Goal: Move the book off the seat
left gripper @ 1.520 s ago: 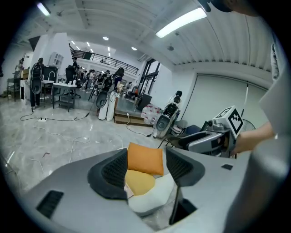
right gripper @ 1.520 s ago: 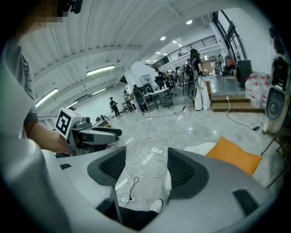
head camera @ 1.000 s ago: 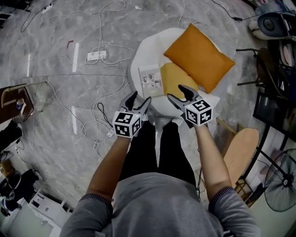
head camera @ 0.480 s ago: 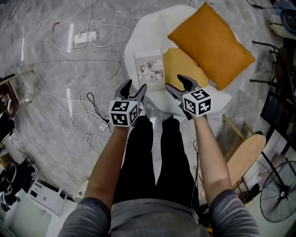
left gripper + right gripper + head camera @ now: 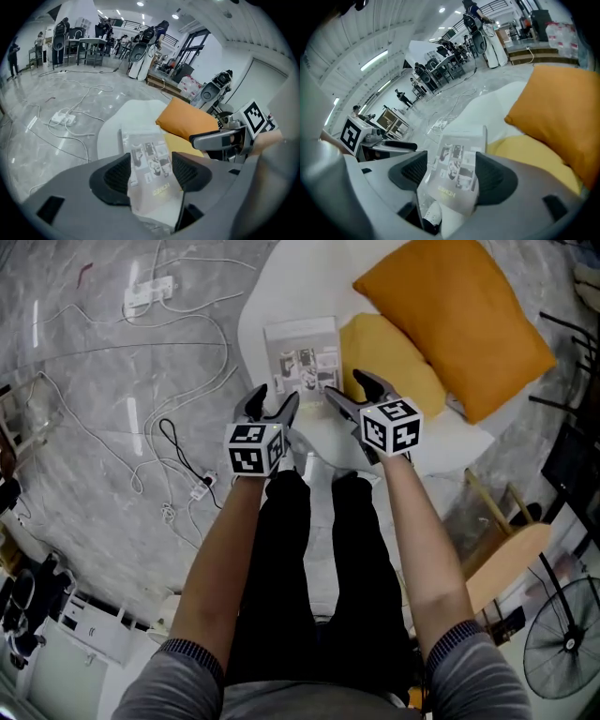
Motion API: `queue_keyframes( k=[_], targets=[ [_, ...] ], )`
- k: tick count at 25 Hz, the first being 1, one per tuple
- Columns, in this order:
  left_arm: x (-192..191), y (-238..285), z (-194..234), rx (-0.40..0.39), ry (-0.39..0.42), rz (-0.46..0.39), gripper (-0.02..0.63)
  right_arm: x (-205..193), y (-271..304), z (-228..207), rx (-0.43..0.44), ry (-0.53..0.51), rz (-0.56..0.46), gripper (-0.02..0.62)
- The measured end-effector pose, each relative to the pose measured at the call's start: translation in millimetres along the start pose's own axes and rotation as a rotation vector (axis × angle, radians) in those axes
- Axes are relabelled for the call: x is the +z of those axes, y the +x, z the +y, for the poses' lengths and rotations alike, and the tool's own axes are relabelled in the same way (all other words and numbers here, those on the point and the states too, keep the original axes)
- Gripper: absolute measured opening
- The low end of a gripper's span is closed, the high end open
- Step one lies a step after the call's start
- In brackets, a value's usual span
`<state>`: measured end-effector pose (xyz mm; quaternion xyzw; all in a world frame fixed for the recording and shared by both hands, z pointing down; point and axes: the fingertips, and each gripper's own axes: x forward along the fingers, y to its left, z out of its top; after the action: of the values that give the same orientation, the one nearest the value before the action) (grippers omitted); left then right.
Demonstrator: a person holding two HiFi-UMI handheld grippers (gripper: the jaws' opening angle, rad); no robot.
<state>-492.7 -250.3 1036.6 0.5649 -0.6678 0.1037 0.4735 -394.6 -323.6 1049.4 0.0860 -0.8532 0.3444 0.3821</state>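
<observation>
The left tongs [image 5: 273, 401] stand open and empty. The right tongs [image 5: 352, 390] are opening, with nothing between them. The book [image 5: 302, 357] lies flat on the white seat [image 5: 251, 329], just ahead and midway between both, its long axis running away from the person. A yellow cushion [image 5: 384, 367] crowds its right edge, so the left side looks freer.

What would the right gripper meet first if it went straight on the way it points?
Probably the book on the seat: it lies just ahead of the right gripper, whose opening jaws hold nothing.
</observation>
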Motion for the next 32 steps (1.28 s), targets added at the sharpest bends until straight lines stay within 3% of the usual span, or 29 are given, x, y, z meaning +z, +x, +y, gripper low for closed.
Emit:
queue_keyframes(
  k=[9, 16, 20, 28, 32],
  targets=[
    [-29.3, 54.5, 26.0, 0.02, -0.018, 0.012, 0.319, -34.7, 52.2, -33.2, -0.02, 0.015, 0.009, 0.377],
    [-48.2, 80.4, 35.8, 0.015, -0.006, 0.038, 0.322, -49.9, 79.4, -40.1, 0.007, 0.036, 0.031, 0.373],
    [-58.0, 88.2, 38.6, 0.001, -0.039, 0.046, 0.324, -54.0, 87.1, -45.8, 0.004, 0.053, 0.034, 0.365],
    [-58.5, 90.8, 40.5, -0.006, -0.069, 0.028, 0.325, -57.3, 94.5, -53.8, -0.002, 0.09, 0.031, 0.334],
    [-38.2, 73.5, 30.7, 0.018, -0.093, -0.019, 0.295, -40.0, 75.4, -39.5, -0.03, 0.079, -0.029, 0.318]
  ],
)
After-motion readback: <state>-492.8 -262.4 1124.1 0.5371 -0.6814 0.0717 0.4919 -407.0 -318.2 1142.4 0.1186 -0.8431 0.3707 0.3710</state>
